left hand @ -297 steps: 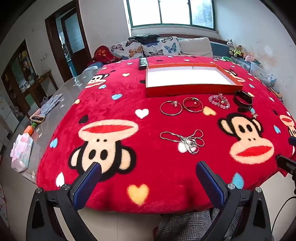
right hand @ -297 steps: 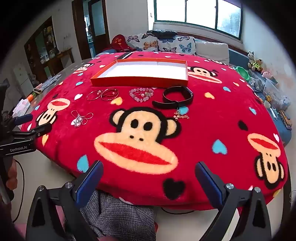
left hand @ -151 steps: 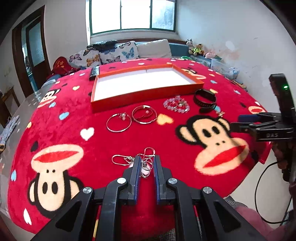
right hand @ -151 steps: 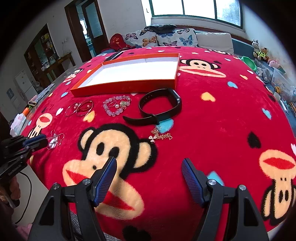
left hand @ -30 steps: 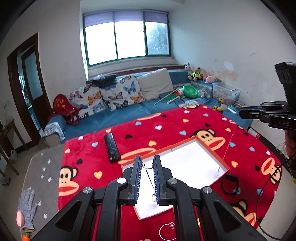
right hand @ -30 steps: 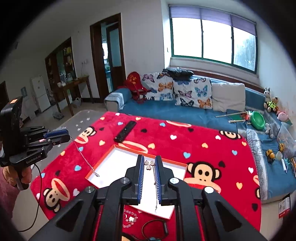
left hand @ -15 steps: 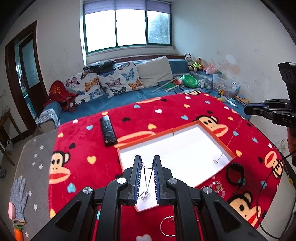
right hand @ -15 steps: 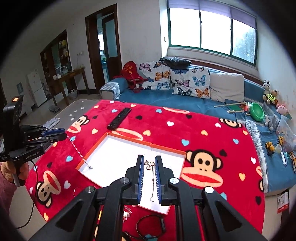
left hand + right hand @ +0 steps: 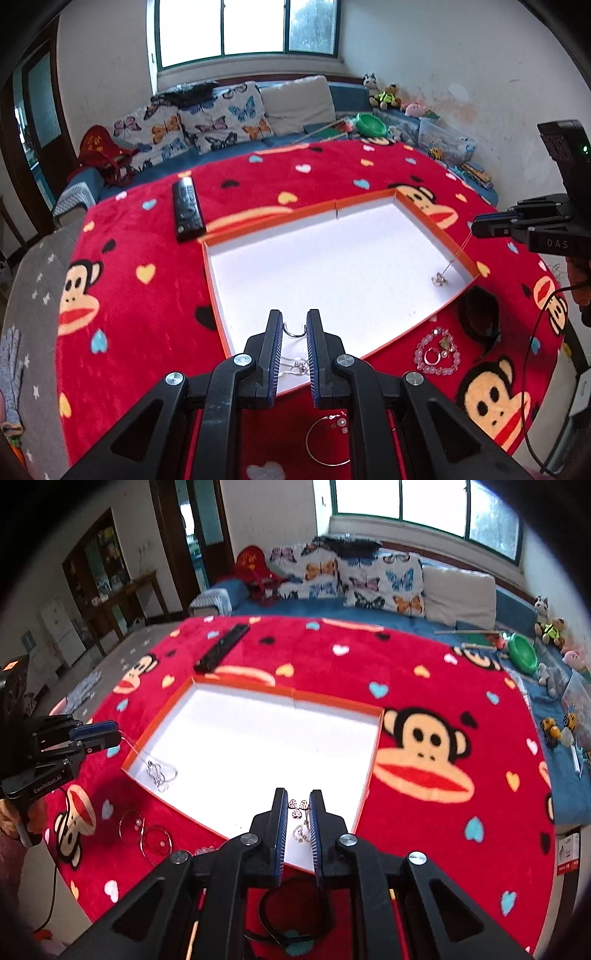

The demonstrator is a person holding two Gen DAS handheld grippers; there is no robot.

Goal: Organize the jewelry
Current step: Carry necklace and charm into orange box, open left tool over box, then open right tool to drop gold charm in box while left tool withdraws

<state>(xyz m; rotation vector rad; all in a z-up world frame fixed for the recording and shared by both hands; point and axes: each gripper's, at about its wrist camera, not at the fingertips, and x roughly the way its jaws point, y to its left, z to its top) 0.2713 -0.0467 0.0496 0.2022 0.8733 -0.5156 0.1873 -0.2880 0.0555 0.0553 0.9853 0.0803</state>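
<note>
Our left claw [image 9: 294, 334] is pinching a silver necklace [image 9: 159, 773] by its thin chain. The chain runs as a slanted line from the jaws down to a looped pendant bunch lying on the white floor of the orange tray [image 9: 432, 218], in the tray's near left corner as the right wrist view shows it. The necklace is fine, pale and shiny, with several small loops heaped together at the bottom end.

Our right claw [image 9: 298, 810] is pinching a gold bracelet [image 9: 301, 821]. Clover-shaped charms sit right between the jaws, and the chain hangs down from there toward the tray's near right corner. In the left wrist view its lower end, a small cluster [image 9: 439, 279], touches the tray floor just inside the right wall, with the chain slanting up to the claw.

The tray lies on a red monkey-print blanket [image 9: 147, 317] over the tabletop, its long axis running left to right. Near the tabletop's front edge lie two hoop bangles [image 9: 146, 832], a pink bead bracelet [image 9: 437, 355] and a black wristband [image 9: 478, 319]; a black remote [image 9: 187, 207] lies lengthwise beyond the tray's far left corner.
</note>
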